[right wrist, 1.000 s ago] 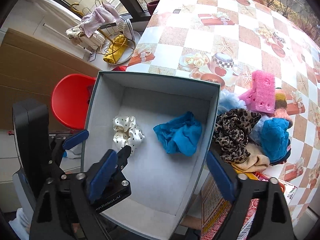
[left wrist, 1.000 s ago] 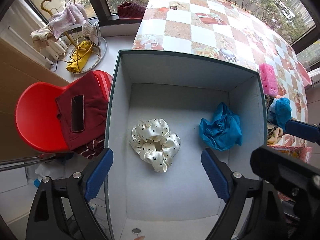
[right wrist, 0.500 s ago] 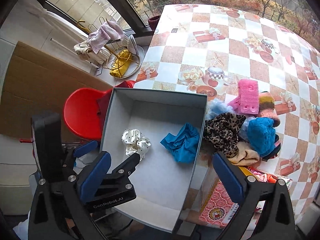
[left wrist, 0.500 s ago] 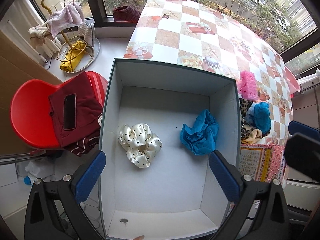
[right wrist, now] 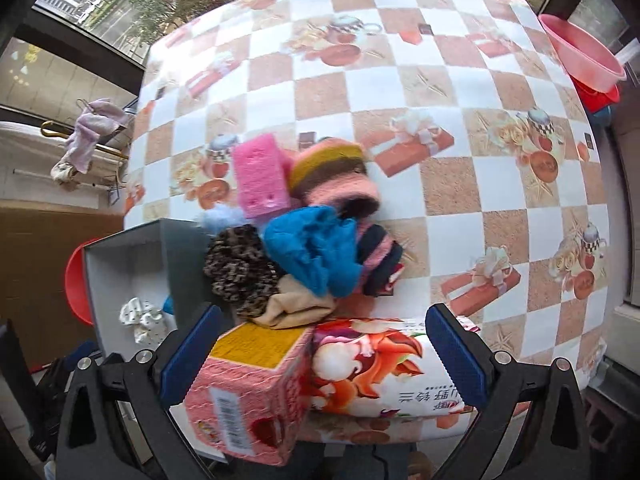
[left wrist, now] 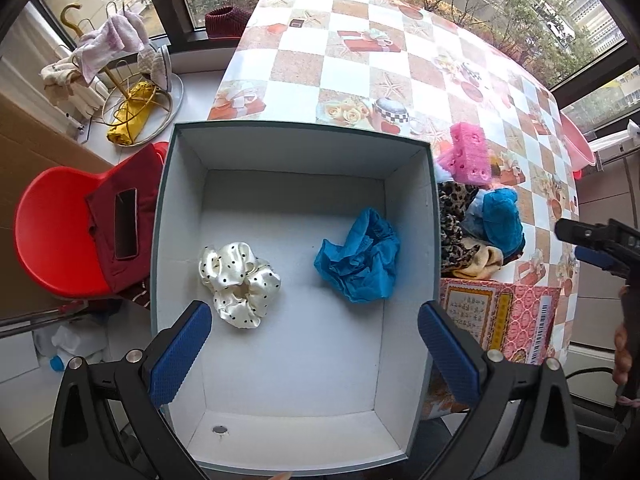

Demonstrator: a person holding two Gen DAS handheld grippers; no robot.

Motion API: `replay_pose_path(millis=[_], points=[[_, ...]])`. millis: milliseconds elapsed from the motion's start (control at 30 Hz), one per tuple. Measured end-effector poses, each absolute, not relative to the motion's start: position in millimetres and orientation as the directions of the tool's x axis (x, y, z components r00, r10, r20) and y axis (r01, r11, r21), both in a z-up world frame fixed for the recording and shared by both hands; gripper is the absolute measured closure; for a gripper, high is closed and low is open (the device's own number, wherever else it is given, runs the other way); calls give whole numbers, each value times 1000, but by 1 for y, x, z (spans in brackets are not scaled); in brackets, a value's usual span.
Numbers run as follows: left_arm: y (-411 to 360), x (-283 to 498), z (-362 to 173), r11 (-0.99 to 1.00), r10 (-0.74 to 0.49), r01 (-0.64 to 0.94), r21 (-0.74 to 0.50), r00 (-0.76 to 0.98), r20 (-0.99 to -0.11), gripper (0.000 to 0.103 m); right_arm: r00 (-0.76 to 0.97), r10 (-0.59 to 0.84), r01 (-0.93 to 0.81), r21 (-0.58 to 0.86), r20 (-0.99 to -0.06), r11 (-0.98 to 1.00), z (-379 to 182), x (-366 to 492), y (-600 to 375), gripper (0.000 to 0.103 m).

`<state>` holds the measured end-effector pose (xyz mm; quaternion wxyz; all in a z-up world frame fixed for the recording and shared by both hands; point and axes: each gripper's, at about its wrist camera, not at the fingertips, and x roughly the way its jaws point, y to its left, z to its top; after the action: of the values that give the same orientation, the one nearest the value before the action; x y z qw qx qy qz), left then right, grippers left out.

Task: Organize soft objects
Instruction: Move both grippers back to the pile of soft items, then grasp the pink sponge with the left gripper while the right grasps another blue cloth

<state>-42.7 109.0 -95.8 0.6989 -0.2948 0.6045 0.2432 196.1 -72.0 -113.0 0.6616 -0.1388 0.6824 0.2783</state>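
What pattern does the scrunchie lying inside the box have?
The scrunchie is cream-white satin with small black dots. It shows best in the left wrist view.

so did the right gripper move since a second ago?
Yes. In its own view the right gripper has swung off the grey box, which now sits at the left edge, and hangs over the pile on the table.

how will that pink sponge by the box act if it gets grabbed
The pink sponge looks porous, so it will probably squash between pads and feel light. It leans on the pile of cloths, so pulling it may shift them.
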Motion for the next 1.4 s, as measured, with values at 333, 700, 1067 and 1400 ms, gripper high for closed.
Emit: replay_pose_path(millis=[333,700,1067,1400], points=[[97,3,-88,713,4,-698,-74,110,-994,0,-154,208,-654,258,-966,712,-168,214,-3,0],[80,55,-93,747,-13,-662,-63,79,-997,0,-82,12,-665,64,-997,744,-228,249,-44,0],[46,162,-91,797,-79,-590,-126,105,-991,0,-7,52,-395,51,-999,917,-195,325,-191,0],[14,281,-176,904,58,-421,81,-68,-996,0,-49,183,-289,190,-982,938,-181,330,-256,0]])
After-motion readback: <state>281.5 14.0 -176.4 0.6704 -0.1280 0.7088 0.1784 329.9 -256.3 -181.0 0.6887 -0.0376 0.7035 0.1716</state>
